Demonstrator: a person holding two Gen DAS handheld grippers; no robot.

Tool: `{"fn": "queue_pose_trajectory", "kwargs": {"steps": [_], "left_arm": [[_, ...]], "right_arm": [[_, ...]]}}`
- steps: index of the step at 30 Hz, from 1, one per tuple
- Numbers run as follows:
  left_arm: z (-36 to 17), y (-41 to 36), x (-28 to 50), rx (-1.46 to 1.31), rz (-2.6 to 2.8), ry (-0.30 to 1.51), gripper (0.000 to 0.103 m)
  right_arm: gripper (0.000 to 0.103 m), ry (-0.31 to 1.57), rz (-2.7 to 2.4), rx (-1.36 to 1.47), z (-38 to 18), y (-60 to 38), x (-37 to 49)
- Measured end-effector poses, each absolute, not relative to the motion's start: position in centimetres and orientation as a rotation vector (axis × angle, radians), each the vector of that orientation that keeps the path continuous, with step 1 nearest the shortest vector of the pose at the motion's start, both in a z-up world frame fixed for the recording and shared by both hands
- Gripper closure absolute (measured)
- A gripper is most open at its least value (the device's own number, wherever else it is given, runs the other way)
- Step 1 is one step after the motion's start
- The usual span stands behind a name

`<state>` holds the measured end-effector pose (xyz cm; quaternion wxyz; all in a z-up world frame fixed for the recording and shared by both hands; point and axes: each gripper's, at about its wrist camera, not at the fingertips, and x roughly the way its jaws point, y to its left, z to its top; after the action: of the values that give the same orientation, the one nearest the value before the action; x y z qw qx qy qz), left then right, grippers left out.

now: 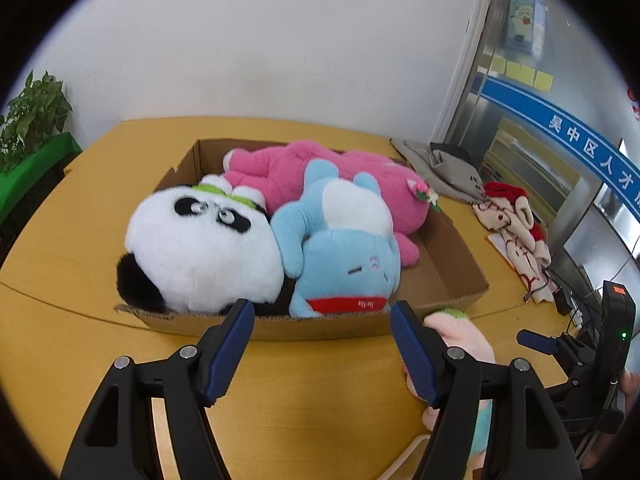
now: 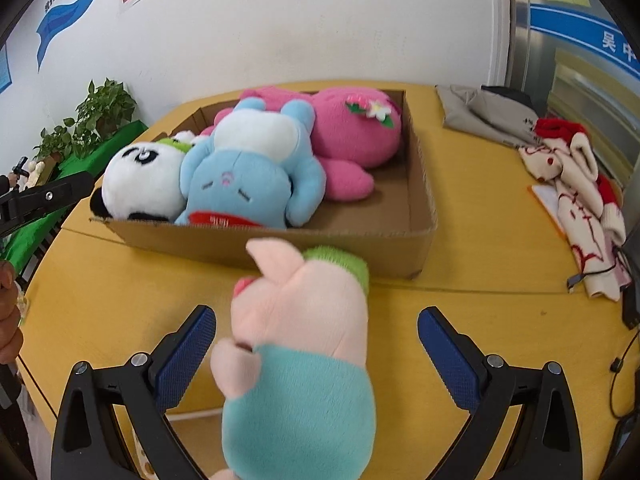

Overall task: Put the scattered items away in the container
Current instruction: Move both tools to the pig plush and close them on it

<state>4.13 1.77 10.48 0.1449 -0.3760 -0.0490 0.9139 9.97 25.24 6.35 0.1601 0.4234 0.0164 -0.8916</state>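
One toy is left outside the box, as far as I can see, and my right gripper has its jaws spread wide on either side of it, not yet touching. That toy is a pale pink pig in a teal shirt, lying on the desk just in front of the box's near wall, its green-capped head toward the box. My left gripper is also spread wide and holds nothing; it hangs over bare desk before the same near wall, with the pig just to its right.

Inside the cardboard box lie a panda at the left end, a blue toy in the middle and a pink toy along the far side. The right end of the box is bare cardboard.

I judge the step in hand to be picking up the pig. Next I should close on its soft body, lift it over the near wall and drop it into that bare right end. Beyond the box's right side lie grey cloth and a red-and-cream garment; whether those count, I cannot tell.
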Motion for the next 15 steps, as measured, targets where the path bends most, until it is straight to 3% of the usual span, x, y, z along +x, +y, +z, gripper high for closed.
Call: {"fn": "queue_pose_trajectory", "kwargs": {"steps": [8,13,15], "left_arm": [[6.8,3.3,4.2,-1.189,2.528,-0.152,0.033],[5.3,5.8,3.9,-1.218,2.379,-0.144,0.033],[4.5,7.2,3.9,-1.229,2.297,-0.148,0.033]], "right_arm": [[0.001,-0.040,-2.447,1.279,3.0,25.3,11.2],[0.011,0.087,-2.451,1.305,1.5,23.9,12.8],[0.012,0.051,-2.461,1.293,1.4,24.4,13.4]]}}
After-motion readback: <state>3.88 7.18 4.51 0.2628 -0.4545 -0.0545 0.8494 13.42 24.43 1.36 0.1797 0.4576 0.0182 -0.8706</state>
